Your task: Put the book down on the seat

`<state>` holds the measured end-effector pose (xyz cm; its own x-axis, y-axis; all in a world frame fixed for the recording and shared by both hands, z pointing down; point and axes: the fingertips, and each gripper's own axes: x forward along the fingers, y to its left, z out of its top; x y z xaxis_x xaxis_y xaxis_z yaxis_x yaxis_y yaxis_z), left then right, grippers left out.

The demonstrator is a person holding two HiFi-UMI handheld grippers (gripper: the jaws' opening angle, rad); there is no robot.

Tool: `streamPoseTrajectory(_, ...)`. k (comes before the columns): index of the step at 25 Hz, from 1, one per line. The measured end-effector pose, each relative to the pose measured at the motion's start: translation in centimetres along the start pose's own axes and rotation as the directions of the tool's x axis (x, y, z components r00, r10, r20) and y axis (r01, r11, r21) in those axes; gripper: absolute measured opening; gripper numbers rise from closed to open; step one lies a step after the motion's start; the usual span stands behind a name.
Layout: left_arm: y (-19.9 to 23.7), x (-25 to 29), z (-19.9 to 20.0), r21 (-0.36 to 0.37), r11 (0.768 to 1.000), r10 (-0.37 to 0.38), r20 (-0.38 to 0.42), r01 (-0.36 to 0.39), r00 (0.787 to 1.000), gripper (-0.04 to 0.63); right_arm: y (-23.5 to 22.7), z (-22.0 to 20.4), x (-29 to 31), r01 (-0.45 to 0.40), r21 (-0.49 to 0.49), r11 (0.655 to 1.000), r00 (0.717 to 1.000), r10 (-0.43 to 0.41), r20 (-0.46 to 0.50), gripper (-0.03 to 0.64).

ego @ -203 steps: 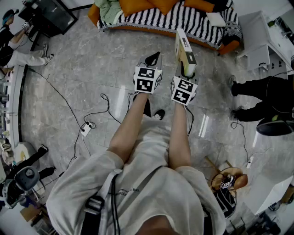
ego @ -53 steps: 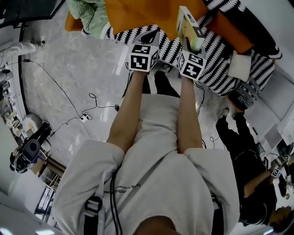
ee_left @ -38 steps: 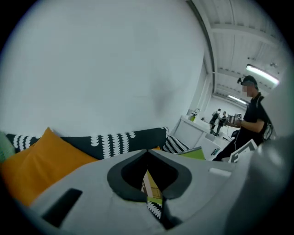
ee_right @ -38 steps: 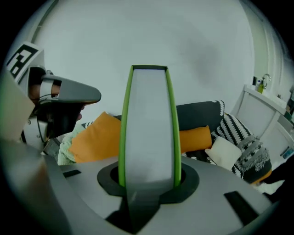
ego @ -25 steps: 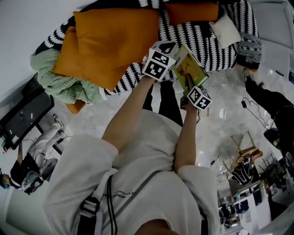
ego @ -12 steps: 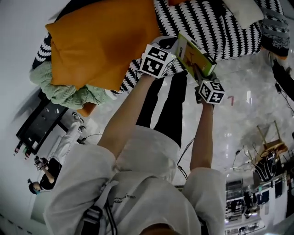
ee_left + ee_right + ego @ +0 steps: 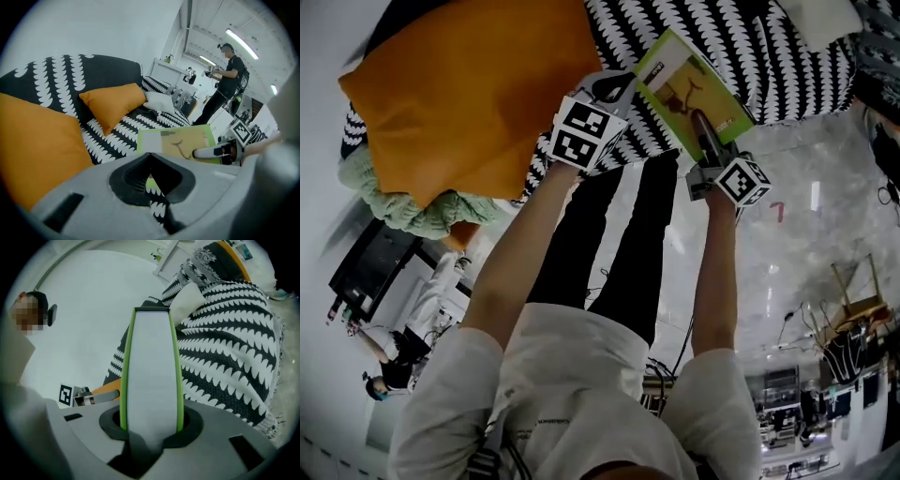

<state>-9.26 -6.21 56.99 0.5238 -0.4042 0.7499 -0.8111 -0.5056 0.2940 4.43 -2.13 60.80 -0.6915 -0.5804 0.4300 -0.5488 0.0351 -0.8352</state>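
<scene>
A book with a bright green cover (image 7: 675,75) hangs tilted, cover up, over the black-and-white patterned sofa seat (image 7: 778,66). My right gripper (image 7: 701,131) is shut on its near edge. In the right gripper view the book's white page edge (image 7: 150,366) stands up between the jaws. My left gripper (image 7: 614,86) is just left of the book, its jaws drawn to a point with nothing in them. From the left gripper view the book (image 7: 183,140) lies ahead to the right, one right finger (image 7: 213,152) across its cover.
A big orange cushion (image 7: 478,94) lies left of the grippers, with a green knitted blanket (image 7: 403,206) beneath it. A smaller orange cushion (image 7: 112,103) and a white one (image 7: 159,101) rest further along the sofa. A person in black (image 7: 227,79) stands beyond. Shiny marble floor (image 7: 787,244) lies to the right.
The book has swung from on edge to nearly flat, cover up, and has come in over the sofa seat with the right gripper. The left gripper has stayed beside it.
</scene>
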Motion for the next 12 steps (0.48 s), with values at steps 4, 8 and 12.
streamPoseTrajectory(4, 1.5, 3.6, -0.6, -0.002, 1.000, 0.007, -0.005, -0.007, 1.000, 0.008, -1.6, 0.2, 2.8, -0.080, 0.055, 0.995, 0.997, 0.079, 0.022, 0.130)
streamPoseTrajectory(8, 3.5, 5.3, -2.0, -0.053, 0.998, 0.032, -0.019, -0.033, 0.999, 0.008, -1.9, 0.2, 5.5, -0.164, 0.143, 0.976, 0.983, 0.149, 0.108, 0.129)
streamPoseTrajectory(12, 4.6, 6.0, -2.8, -0.044, 0.998, 0.043, -0.025, -0.044, 0.999, 0.008, -1.5, 0.4, 7.5, -0.242, 0.224, 0.944, 0.961, 0.202, 0.187, 0.130)
